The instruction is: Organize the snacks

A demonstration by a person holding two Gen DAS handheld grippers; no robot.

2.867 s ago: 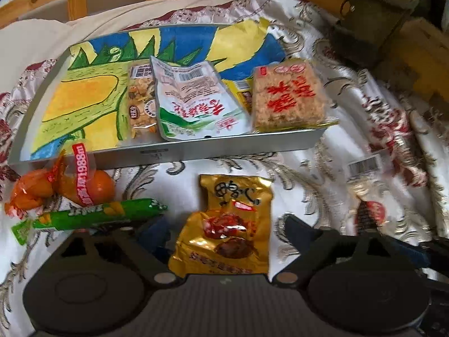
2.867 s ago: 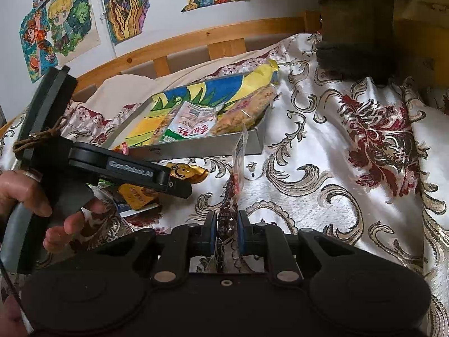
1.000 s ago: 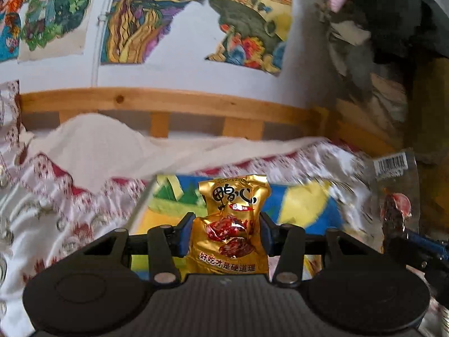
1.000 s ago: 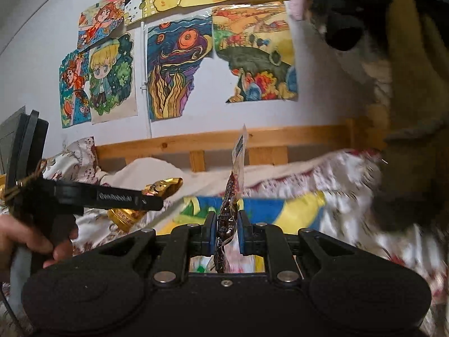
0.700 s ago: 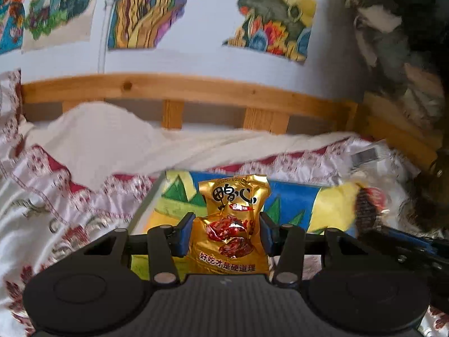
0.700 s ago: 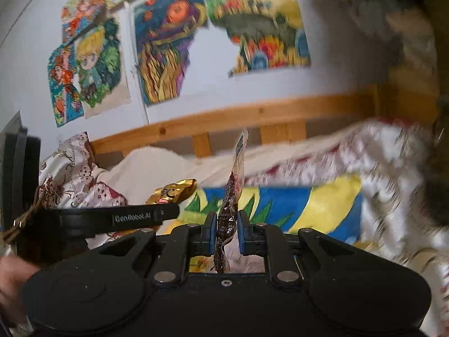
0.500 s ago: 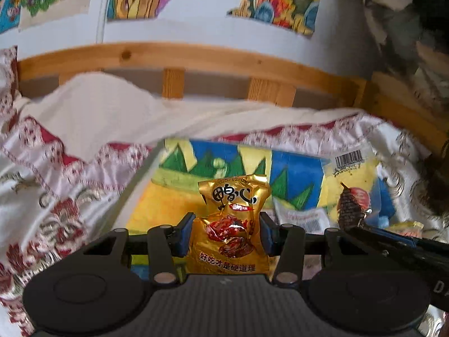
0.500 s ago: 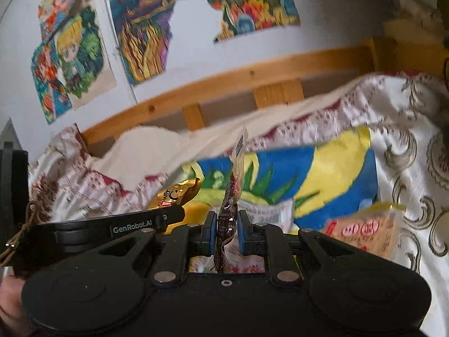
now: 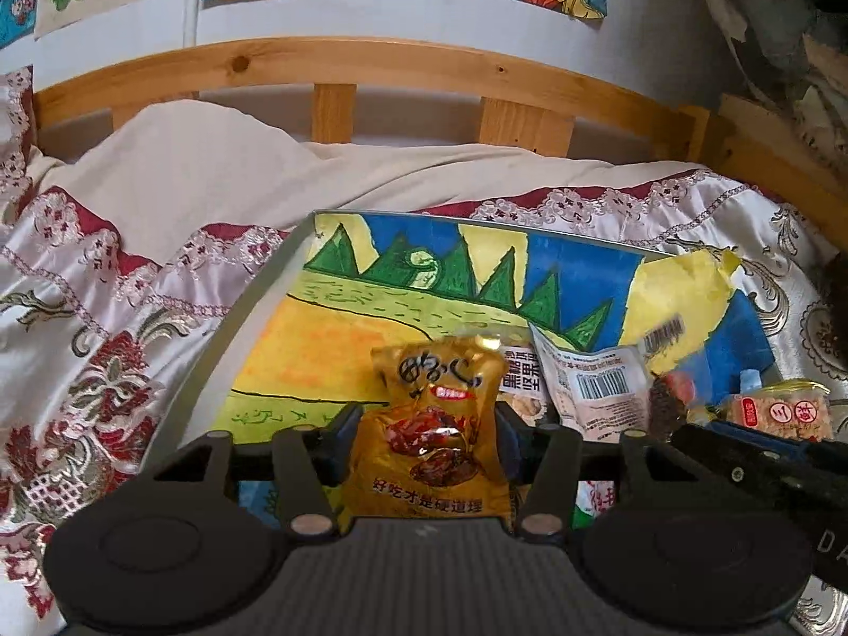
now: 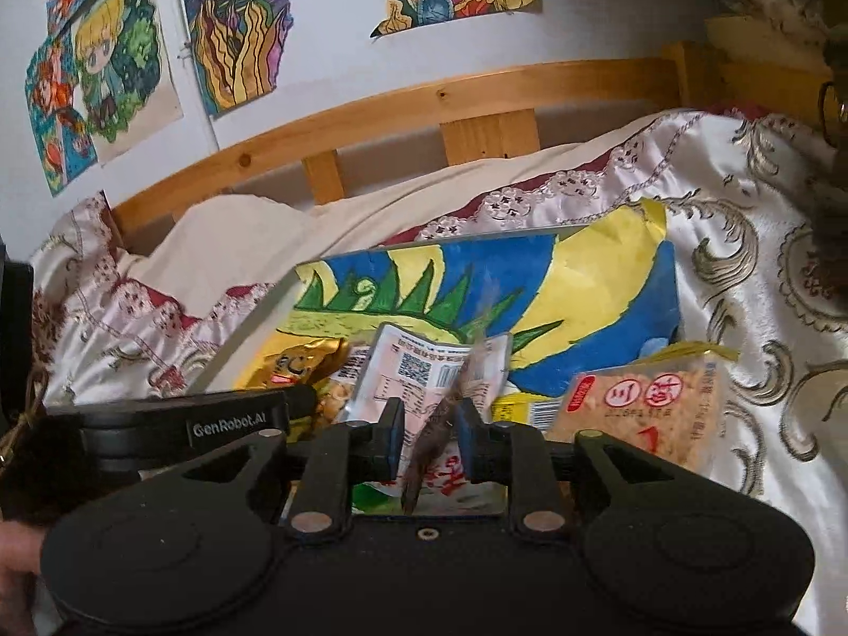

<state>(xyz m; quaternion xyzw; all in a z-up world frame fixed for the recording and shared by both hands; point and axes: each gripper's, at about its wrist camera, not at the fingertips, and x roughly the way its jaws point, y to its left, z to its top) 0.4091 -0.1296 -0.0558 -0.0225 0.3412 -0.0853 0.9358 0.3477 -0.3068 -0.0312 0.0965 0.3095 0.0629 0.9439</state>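
Snacks are gathering in a shallow metal tray (image 9: 249, 302) lined with a bright painted sheet, and the tray lies on a bed covered by a floral satin spread (image 9: 95, 371) before a wooden headboard (image 9: 339, 61). The left gripper (image 9: 424, 437) hangs over the tray's near left part with a gold snack pouch (image 9: 434, 424) standing between its blue pads; the jaws have just been opening, and a gap shows on each side of the pouch, so the pads no longer press it. In the right wrist view the right gripper (image 10: 430, 434) is over the tray's near middle, and its jaws too have just been opening: a thin dark snack packet (image 10: 432, 440), blurred, leans slantwise in the gap between the pads, free of both. Already in the tray are a white packet with a barcode (image 10: 418, 371), a small nut packet (image 9: 522, 381) half hidden behind the gold pouch, and a pale block of crispy rice cake (image 10: 644, 408) with red characters at the tray's right end. Colourful drawings (image 10: 233, 42) are stuck on the wall above the headboard.
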